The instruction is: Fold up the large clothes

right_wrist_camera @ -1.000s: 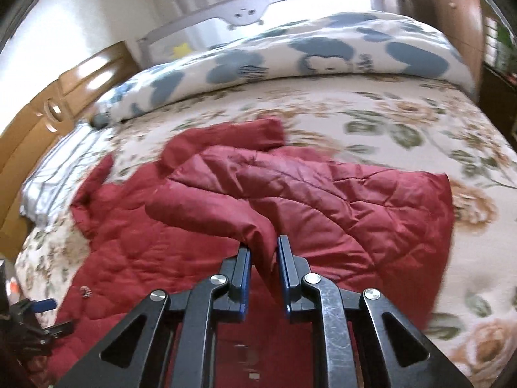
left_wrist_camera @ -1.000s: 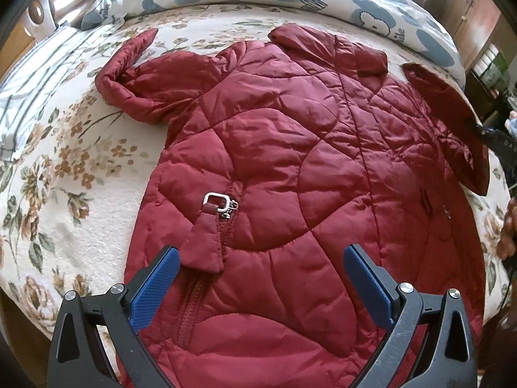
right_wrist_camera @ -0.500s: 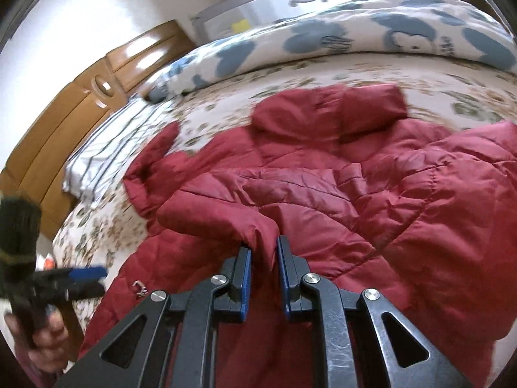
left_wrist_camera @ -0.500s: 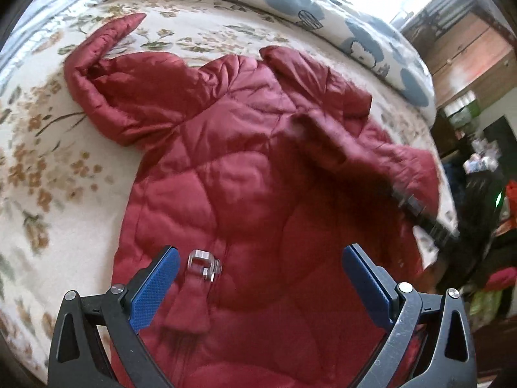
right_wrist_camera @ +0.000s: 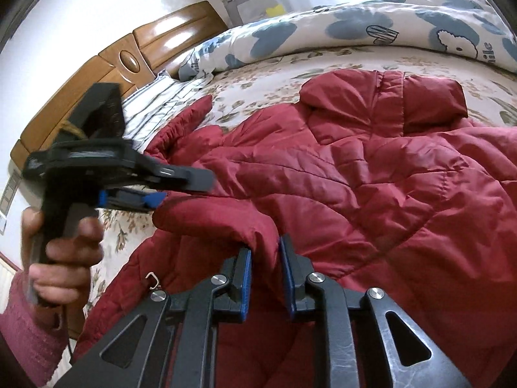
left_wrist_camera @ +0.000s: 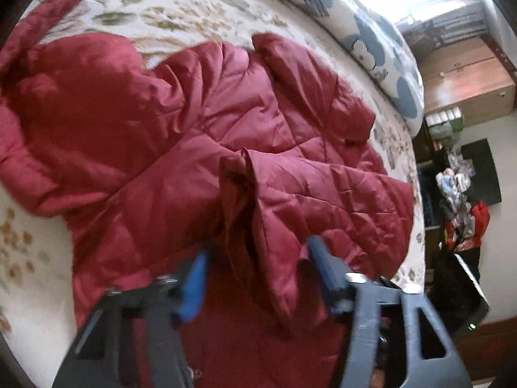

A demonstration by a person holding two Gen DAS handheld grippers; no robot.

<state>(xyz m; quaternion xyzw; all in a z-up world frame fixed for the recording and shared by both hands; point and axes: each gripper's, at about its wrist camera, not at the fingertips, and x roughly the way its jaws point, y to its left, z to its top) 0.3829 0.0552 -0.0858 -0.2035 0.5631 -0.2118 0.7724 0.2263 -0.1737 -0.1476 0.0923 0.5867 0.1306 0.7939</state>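
Observation:
A dark red quilted jacket (left_wrist_camera: 161,123) lies spread on the flowered bed; it also shows in the right wrist view (right_wrist_camera: 371,168). Its right sleeve (left_wrist_camera: 310,194) is folded across the body. My right gripper (right_wrist_camera: 263,252) is shut on the sleeve's cuff (right_wrist_camera: 226,223) and holds it over the jacket. My left gripper (left_wrist_camera: 258,268) is partly closed around the same cuff end, its blue pads on either side of the fabric, blurred by motion. In the right wrist view the left gripper (right_wrist_camera: 155,190) sits at the left, held in a hand.
A rolled blue-and-white quilt (right_wrist_camera: 355,22) lies along the far side of the bed. A wooden headboard (right_wrist_camera: 129,64) stands at the left. A wooden cabinet (left_wrist_camera: 465,84) and a pile of clothes (left_wrist_camera: 458,200) stand beyond the bed's right edge.
My right gripper has carried the sleeve across the jacket body to the left. My left gripper has swung toward the cuff and its jaws have narrowed around it.

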